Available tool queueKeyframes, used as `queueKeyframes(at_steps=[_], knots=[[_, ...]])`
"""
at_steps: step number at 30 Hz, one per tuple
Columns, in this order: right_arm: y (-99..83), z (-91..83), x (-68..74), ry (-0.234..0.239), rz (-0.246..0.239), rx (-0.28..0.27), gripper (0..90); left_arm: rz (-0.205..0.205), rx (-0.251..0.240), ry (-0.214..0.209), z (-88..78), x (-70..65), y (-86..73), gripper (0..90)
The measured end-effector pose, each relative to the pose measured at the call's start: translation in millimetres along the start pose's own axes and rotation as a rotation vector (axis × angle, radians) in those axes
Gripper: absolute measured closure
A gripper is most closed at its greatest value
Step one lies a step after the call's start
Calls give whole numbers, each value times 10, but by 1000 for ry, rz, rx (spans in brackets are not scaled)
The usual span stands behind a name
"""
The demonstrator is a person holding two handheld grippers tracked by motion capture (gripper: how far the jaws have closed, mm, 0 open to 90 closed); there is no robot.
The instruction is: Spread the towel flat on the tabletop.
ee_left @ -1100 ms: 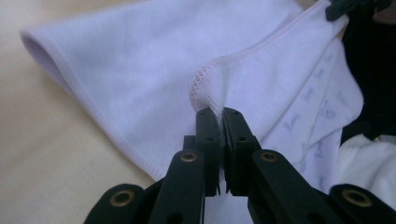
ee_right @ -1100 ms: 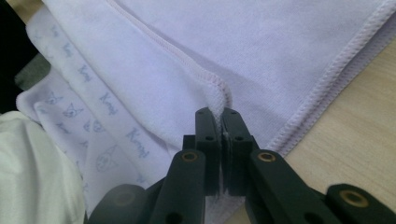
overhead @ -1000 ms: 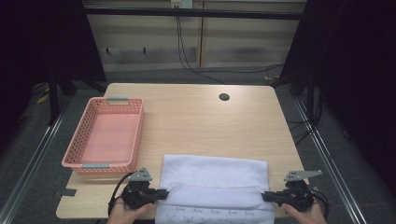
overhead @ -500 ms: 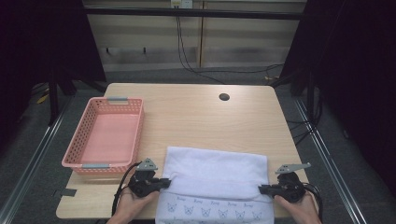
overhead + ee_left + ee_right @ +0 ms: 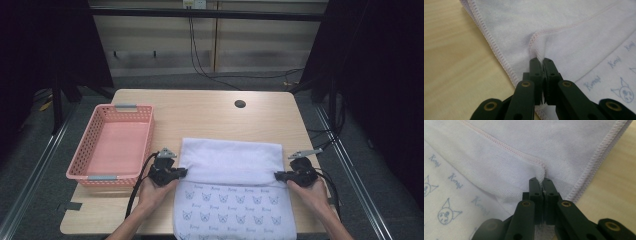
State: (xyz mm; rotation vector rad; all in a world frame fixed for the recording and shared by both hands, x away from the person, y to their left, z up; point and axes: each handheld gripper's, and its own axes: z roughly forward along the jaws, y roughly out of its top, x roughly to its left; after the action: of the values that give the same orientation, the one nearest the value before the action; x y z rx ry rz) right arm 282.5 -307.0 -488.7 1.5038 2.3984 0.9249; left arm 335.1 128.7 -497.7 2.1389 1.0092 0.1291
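A white towel (image 5: 231,162) with small blue cat prints lies on the near half of the wooden table (image 5: 210,117), its near part hanging toward the front edge. My left gripper (image 5: 181,173) is shut on the towel's left corner (image 5: 537,53). My right gripper (image 5: 278,175) is shut on the towel's right corner (image 5: 541,173). Both pinch a stitched hem, with plain white cloth beyond the jaws and the printed side (image 5: 614,75) nearer my hands. A fold runs across the towel between the two grippers.
A pink plastic basket (image 5: 82,160) stands empty on the left of the table, close beside my left gripper. A dark round hole (image 5: 240,104) marks the far right of the tabletop. Bare wood lies beyond the towel.
Both grippers have moved away from me across the table, pulling the towel's held edge over the rest. More of the printed side now shows near the front edge.
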Motion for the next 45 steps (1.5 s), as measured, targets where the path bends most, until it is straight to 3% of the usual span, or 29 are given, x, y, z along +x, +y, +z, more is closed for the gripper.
queueKeyframes(at_steps=[3,7,15,19,22,28,29,33,36,39,41,45], knots=[[122,80,-108,-7,10,-9,884,-66,-15,7,121,132,142,873],[268,175,-220,-37,8,-24,885,-83,-20,36,235,239,292,873],[541,373,-440,-64,46,-62,885,-64,-6,101,389,391,532,872],[683,459,-489,-80,20,-57,884,-77,-8,119,422,463,589,872],[803,512,-502,-108,3,-24,884,-56,1,143,439,492,634,873],[1000,641,-596,-132,5,-28,884,-96,-30,157,531,618,731,872],[1026,663,-601,-135,6,-32,884,-86,-27,157,536,651,745,872],[1106,724,-646,-142,17,-41,884,-106,-43,156,578,722,790,872],[1159,766,-690,-144,17,-55,883,-74,-34,156,606,773,839,872],[1182,806,-701,-164,5,-75,883,-97,-53,158,642,799,861,872],[1181,813,-731,-151,28,-92,883,-95,-50,153,637,816,864,871],[1170,763,-721,-122,7,-104,883,-84,-82,126,566,783,854,871]])
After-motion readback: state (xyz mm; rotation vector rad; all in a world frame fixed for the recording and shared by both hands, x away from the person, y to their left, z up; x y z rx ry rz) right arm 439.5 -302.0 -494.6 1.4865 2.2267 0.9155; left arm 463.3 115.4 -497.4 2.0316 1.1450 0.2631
